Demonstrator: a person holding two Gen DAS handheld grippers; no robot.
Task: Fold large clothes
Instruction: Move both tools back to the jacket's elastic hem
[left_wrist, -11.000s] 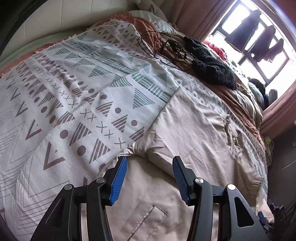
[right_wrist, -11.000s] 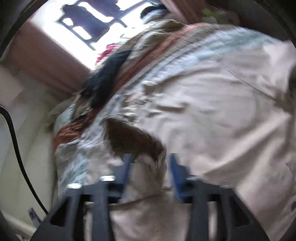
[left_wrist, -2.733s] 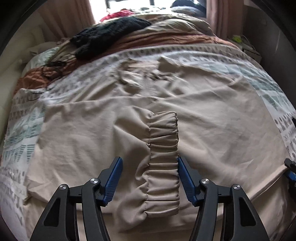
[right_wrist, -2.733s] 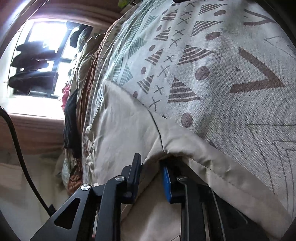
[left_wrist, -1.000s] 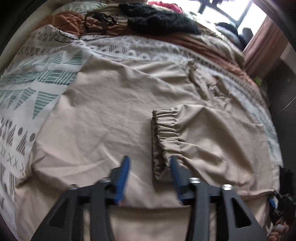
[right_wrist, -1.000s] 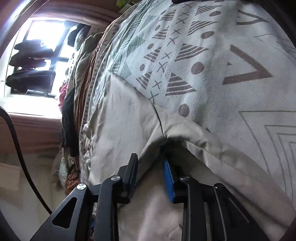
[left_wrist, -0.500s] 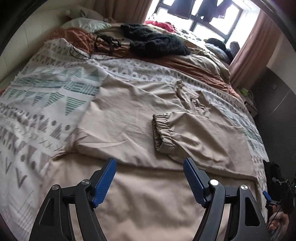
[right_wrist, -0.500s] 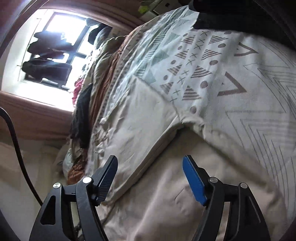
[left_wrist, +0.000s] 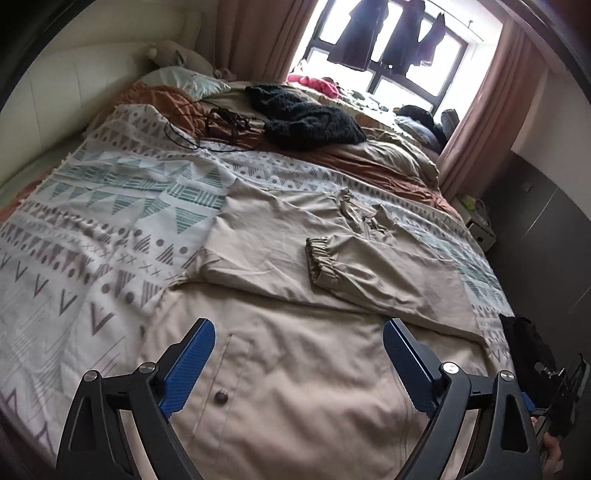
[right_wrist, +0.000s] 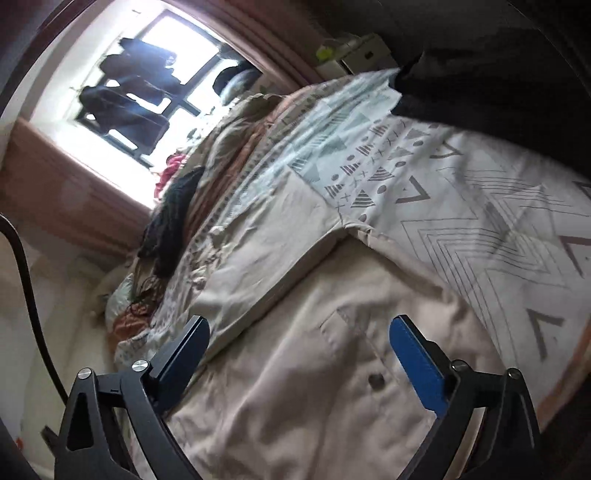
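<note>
Left wrist view looks down a bed where a beige jacket (left_wrist: 295, 369) lies spread across a patterned bedspread (left_wrist: 92, 229), its collar toward the window (left_wrist: 388, 48). One sleeve is folded in over the chest, and its gathered elastic cuff (left_wrist: 319, 264) rests near the middle of the garment, just short of the zip at the neck. A flap pocket with a dark button (left_wrist: 221, 397) sits on the near panel.

The left gripper (left_wrist: 297, 369) hangs above that near panel, its blue-padded jaws spread wide and just lately opening, with nothing pinched between them; only flat cloth shows below the gap. At the lower right edge of this view part of a hand shows on dark gear.

Farther up the bed lie a black knitted garment (left_wrist: 306, 122) and a tangle of black cable (left_wrist: 218, 125) on a rust-brown sheet (left_wrist: 369, 158). Dark clothes hang in the window between pink-brown curtains (left_wrist: 476, 110).

Right wrist view, tilted, shows the right gripper (right_wrist: 299, 358) likewise gaping, its jaws just lately opening and empty, poised over the jacket's pocketed lower front, where the folded upper layer meets the panel at a straight edge.
</note>
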